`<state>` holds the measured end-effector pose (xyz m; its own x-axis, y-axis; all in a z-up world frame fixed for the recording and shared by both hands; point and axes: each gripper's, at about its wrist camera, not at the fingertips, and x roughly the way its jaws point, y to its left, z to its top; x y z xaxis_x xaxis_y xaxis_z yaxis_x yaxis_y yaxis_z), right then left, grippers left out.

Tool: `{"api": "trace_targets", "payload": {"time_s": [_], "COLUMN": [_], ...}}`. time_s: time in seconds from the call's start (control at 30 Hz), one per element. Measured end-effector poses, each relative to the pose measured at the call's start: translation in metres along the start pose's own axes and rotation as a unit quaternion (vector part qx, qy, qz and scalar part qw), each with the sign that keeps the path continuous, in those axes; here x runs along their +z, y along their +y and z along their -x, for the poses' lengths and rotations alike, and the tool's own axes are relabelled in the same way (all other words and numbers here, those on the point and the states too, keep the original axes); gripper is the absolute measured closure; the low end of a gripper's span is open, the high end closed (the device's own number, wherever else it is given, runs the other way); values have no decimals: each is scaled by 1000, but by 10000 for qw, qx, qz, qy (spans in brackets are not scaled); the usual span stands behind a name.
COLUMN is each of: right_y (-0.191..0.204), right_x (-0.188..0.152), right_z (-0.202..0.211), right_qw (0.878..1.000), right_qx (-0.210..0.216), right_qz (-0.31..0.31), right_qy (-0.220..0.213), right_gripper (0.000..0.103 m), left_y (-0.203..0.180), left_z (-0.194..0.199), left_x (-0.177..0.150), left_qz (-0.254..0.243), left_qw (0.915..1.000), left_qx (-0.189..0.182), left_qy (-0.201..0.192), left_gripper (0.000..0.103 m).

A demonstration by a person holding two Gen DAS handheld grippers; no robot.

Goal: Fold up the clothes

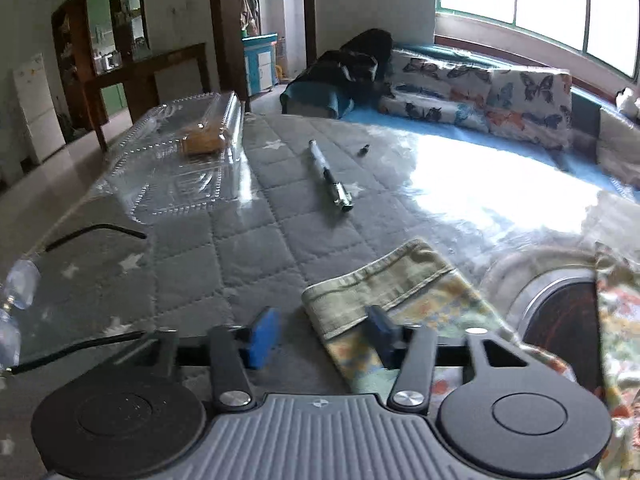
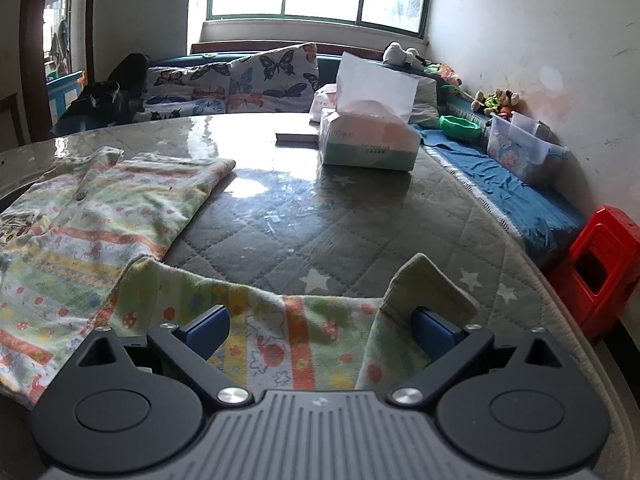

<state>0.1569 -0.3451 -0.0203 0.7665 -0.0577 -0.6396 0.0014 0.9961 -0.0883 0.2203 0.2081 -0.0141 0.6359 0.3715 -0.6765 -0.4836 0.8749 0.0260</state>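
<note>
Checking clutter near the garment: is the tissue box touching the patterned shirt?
Apart. The right wrist view shows bare quilted table between the tissue box and patterned shirt.

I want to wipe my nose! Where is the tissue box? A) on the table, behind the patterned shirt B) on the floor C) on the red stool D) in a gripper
A: the tissue box stands on the quilted table, beyond the shirt.

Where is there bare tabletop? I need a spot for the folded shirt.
Free: the quilted stretch between the patterned shirt and the tissue box. Also between the pen and the shirt's cuff. Crowded: around the clear plastic trays.
</note>
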Motion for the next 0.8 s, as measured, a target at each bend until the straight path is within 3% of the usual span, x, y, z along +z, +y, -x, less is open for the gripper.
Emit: {"api": "trace_targets", "payload": {"time_s": [0.03,0.13,0.8], "right_y": [-1,-2,-2], "right_x": [0,0,-3], "right_z": [1,2,0], "right_qw": [10000,10000,9998], "right_qx": [-8,-13,158], "right_qz": [-8,-22,85], "right_qy": [-10,-36,-15], "right_gripper": [4,4,4], "left_y": [0,-2,79], "left_z": [1,5,72], "left_x": [0,-4,-62], "left_qz": [-15,-111,294], "left_qw": [10000,9999,9956], "left_qx": [-56,-33,888], "left_qy": [-19,-46,-34], "left_gripper": [86,94,96]}}
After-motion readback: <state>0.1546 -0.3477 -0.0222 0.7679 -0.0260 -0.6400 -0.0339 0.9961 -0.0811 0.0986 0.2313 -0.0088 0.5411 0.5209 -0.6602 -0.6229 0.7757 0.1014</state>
